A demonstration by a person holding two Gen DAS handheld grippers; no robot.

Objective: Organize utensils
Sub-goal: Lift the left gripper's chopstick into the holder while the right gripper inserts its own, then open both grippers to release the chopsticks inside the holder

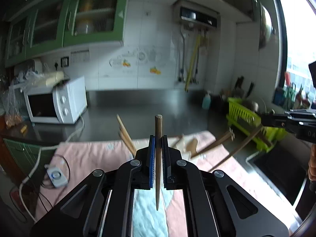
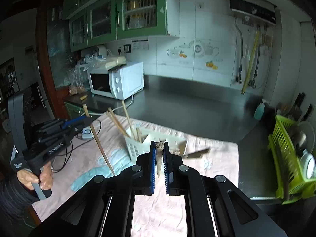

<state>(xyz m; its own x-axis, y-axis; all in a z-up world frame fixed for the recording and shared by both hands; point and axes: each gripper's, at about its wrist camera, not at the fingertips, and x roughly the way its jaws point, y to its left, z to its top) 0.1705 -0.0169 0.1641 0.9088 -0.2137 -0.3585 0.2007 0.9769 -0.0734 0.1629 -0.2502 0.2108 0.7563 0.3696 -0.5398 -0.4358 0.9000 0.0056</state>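
Both pairs of jaws were clamped on chopsticks: the left gripper held a dark chopstick upright at frame centre, the right gripper another chopstick. Mid-frame on the pink cloth stood the white utensil holder, with light chopsticks.

From my seat at the controls, the dark steel counter lies open between the microwave at left and the green dish rack at right. On the pink cloth, the white utensil holder stands dead ahead, chopsticks bristling upward from it. The left gripper crowds the cloth's left side; a sink opens at right.
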